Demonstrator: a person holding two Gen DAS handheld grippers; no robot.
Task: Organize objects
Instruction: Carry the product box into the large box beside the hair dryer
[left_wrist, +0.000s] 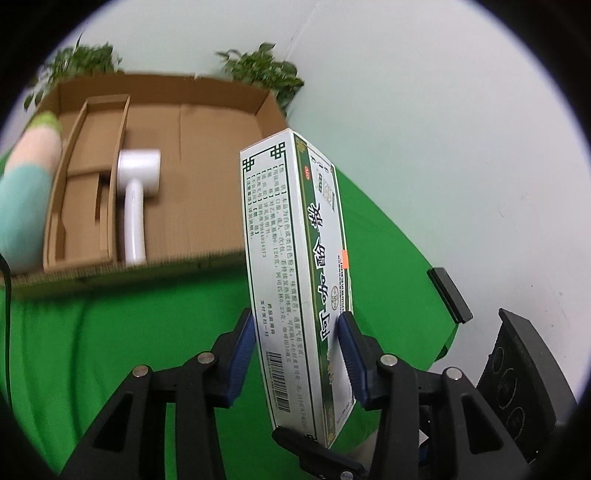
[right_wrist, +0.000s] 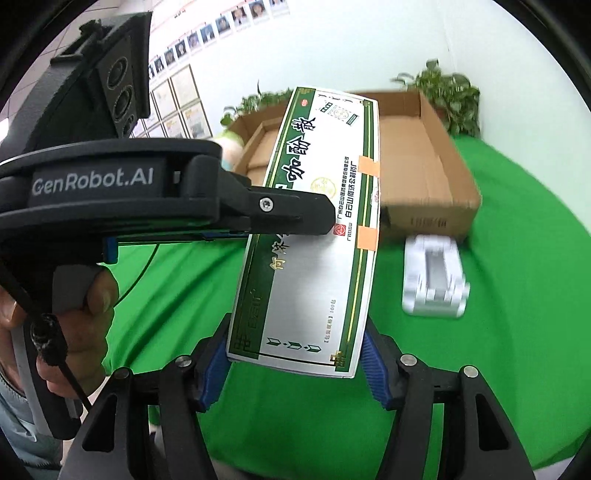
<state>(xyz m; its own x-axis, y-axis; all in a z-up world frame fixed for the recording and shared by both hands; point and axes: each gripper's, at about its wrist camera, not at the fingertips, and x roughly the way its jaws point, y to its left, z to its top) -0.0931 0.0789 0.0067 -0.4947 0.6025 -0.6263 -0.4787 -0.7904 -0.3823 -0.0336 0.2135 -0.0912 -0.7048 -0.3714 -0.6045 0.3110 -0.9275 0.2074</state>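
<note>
A white and green medicine box (left_wrist: 295, 266) is held in the air above the green cloth, in front of an open cardboard box (left_wrist: 207, 122). My left gripper (left_wrist: 297, 328) is shut on the medicine box, its blue pads (left_wrist: 349, 343) against both sides. In the right wrist view the medicine box (right_wrist: 314, 229) sits between my right gripper's (right_wrist: 295, 354) blue pads (right_wrist: 373, 358) at its near end, and the left gripper's finger (right_wrist: 288, 214) presses its face. A white hair dryer (left_wrist: 136, 192) lies inside the cardboard box (right_wrist: 424, 158).
A pink and teal plush (left_wrist: 26, 184) leans at the cardboard box's left side. A white plastic holder (right_wrist: 434, 280) lies on the green cloth (right_wrist: 498, 332) in front of the box. Potted plants (left_wrist: 266, 70) stand behind. A black block (left_wrist: 448, 295) lies at the cloth's right edge.
</note>
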